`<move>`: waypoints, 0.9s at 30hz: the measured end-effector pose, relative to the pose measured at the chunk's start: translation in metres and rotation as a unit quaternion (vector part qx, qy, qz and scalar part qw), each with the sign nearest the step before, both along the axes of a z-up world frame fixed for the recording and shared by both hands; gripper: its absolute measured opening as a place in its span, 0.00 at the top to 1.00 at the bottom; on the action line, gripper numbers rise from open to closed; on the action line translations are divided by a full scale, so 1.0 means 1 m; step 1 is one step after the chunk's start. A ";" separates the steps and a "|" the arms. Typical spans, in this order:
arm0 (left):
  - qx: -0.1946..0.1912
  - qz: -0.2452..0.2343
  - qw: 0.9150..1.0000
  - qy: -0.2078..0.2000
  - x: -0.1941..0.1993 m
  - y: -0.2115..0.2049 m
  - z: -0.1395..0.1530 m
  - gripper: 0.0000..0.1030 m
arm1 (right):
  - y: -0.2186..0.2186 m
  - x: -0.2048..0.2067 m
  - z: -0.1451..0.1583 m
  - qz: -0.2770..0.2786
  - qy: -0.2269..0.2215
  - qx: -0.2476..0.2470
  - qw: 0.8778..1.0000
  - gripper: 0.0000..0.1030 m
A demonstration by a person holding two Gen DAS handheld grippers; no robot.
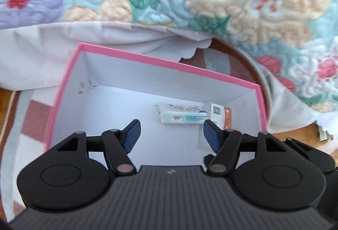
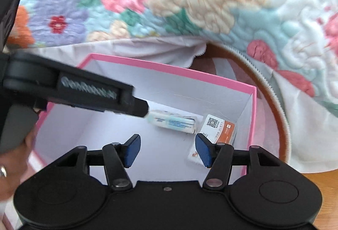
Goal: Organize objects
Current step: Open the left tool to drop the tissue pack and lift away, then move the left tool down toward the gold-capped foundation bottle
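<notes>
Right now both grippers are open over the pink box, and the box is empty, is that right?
Not empty. In the right wrist view the pink box holds a white and blue packet and an orange and white pack. Right gripper and left gripper are open.

Both wrist cams look steeply down, close above pink box (image 1: 169,61); share its interior; right cam sits further right.

1 pink box (image 1: 169,62) holds 1 tissue pack (image 1: 182,117) and 2 sachets (image 2: 219,128).
</notes>
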State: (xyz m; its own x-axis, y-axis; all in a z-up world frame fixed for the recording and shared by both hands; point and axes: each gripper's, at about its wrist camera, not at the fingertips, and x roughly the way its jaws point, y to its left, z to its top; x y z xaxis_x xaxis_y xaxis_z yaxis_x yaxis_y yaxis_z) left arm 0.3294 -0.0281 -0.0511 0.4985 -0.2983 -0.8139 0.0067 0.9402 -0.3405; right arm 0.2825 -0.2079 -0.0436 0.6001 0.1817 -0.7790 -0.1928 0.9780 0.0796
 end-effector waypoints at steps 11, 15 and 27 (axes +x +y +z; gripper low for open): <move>0.004 -0.032 0.998 -0.048 -0.086 0.037 0.077 0.37 | 0.010 -0.084 0.061 0.017 -0.117 0.050 0.992 0.25; 0.000 -0.026 0.998 -0.059 -0.118 0.052 0.101 0.29 | 0.014 -0.111 0.073 0.029 -0.154 0.064 0.986 0.15; 0.078 -0.031 0.986 -0.146 -0.207 0.076 0.133 0.08 | 0.027 -0.148 0.092 0.032 -0.132 0.084 0.987 0.06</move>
